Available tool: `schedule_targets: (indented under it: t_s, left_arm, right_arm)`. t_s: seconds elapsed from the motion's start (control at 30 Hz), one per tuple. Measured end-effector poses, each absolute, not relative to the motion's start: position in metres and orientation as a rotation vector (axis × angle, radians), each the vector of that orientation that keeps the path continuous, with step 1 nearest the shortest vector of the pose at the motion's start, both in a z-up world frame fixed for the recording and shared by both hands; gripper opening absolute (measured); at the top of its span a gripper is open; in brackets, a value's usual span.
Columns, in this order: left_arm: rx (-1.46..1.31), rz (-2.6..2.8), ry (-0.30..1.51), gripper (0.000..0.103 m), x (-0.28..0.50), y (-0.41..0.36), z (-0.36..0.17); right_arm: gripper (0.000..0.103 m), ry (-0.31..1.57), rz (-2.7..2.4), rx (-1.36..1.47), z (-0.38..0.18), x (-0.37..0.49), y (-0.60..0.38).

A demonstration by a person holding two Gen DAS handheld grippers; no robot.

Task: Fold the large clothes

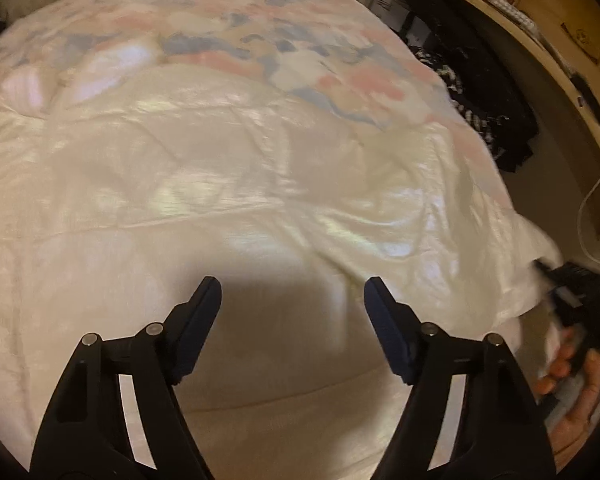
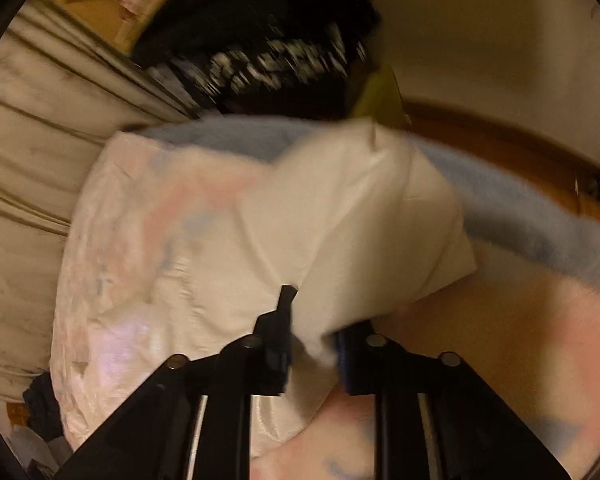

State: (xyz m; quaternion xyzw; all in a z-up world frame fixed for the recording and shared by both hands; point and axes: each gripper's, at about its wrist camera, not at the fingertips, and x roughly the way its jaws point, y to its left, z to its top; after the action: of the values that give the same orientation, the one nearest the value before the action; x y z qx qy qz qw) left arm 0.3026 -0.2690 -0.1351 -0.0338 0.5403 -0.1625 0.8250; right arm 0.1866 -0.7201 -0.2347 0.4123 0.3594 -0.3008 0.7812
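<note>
A large shiny cream cloth (image 1: 228, 184) with a pink and blue flower print on its far part lies spread wide over a bed. My left gripper (image 1: 292, 300) is open and empty, hovering just above the cloth's near part. My right gripper (image 2: 314, 320) is shut on a corner of the same cloth (image 2: 352, 216) and holds it lifted, with the fabric draping off the jaws. In the left wrist view the right gripper (image 1: 572, 292) and the hand holding it show at the right edge, at the cloth's corner.
A pile of dark clothes with white print (image 1: 484, 92) lies right of the bed, also in the right wrist view (image 2: 268, 56). A wooden shelf (image 1: 540, 40) curves along the right. A blue and pink fleece blanket (image 2: 532, 216) lies under the cloth. Beige curtains (image 2: 24, 184) hang at left.
</note>
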Motion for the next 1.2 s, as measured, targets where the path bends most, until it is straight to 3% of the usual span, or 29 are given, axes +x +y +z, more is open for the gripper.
schedule_targets:
  t_s: [0.23, 0.43, 0.53, 0.67, 0.9, 0.97, 1.03, 1.1, 1.2]
  left_arm:
    - [-0.093, -0.261, 0.995, 0.070, 0.277, -0.194, -0.084]
    - [-0.160, -0.159, 0.903, 0.070, 0.255, -0.107, -0.054]
    - [-0.211, -0.129, 0.899, 0.070, 0.245, -0.063, -0.054]
    - [-0.238, -0.132, 0.929, 0.070, 0.236, -0.026, -0.071]
    - [-0.351, -0.284, 1.013, 0.070, 0.231, -0.012, -0.107]
    - [-0.396, -0.315, 1.022, 0.070, 0.231, -0.013, -0.113]
    - [-0.441, -0.348, 1.035, 0.071, 0.232, -0.017, -0.116]
    - [-0.481, -0.382, 1.050, 0.071, 0.233, -0.021, -0.118]
    - [-0.535, -0.430, 1.080, 0.072, 0.236, -0.028, -0.126]
  right_arm:
    - [0.013, 0.541, -0.407, 0.621, -0.098, 0.199, -0.619]
    - [0.013, 0.551, -0.071, 0.405, -0.032, 0.238, -0.475]
    - [0.013, 0.624, 0.030, 0.316, -0.046, 0.259, -0.408]
    - [0.014, 0.783, 0.052, 0.142, -0.104, 0.276, -0.333]
    - [0.018, 0.987, 0.027, -0.210, -0.197, 0.262, -0.255]
    - [0.030, 0.955, 0.012, -0.264, -0.198, 0.248, -0.250]
    - [0.061, 0.923, 0.017, -0.291, -0.194, 0.231, -0.241]
    - [0.084, 0.890, 0.034, -0.313, -0.196, 0.218, -0.250]
    - [0.085, 0.843, 0.055, -0.349, -0.187, 0.193, -0.247]
